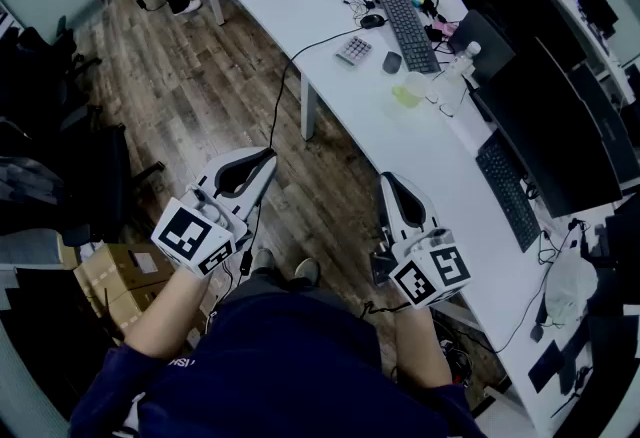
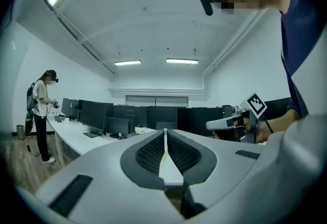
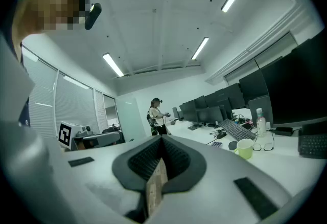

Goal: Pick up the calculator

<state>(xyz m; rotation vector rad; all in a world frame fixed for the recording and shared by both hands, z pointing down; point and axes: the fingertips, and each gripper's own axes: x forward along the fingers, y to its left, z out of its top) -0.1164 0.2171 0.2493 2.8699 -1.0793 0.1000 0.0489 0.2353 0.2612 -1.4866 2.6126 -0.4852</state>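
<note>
One calculator [image 1: 354, 49] lies flat on the long white desk [image 1: 400, 141], untouched, so none of the pickup is done yet. It sits near the desk's front edge, just beside a dark mouse [image 1: 392, 62] and close to the near end of a black keyboard [image 1: 408, 16]. A pale green cup [image 1: 407, 94] stands a little further along the desk, and a black cable runs off the edge past the calculator toward the wooden floor.

Both grippers are well apart from it, held level over the floor in front of the person's body. The left gripper [image 1: 263, 159] has its jaws pressed together with nothing between them. The right gripper [image 1: 391, 180] is also closed and empty, and its own view looks along the desk toward the cup and keyboard.

Everything is left to do, as I judge it: reach out to the desk, spread one pair of jaws, close on the calculator's edges and lift.
</note>
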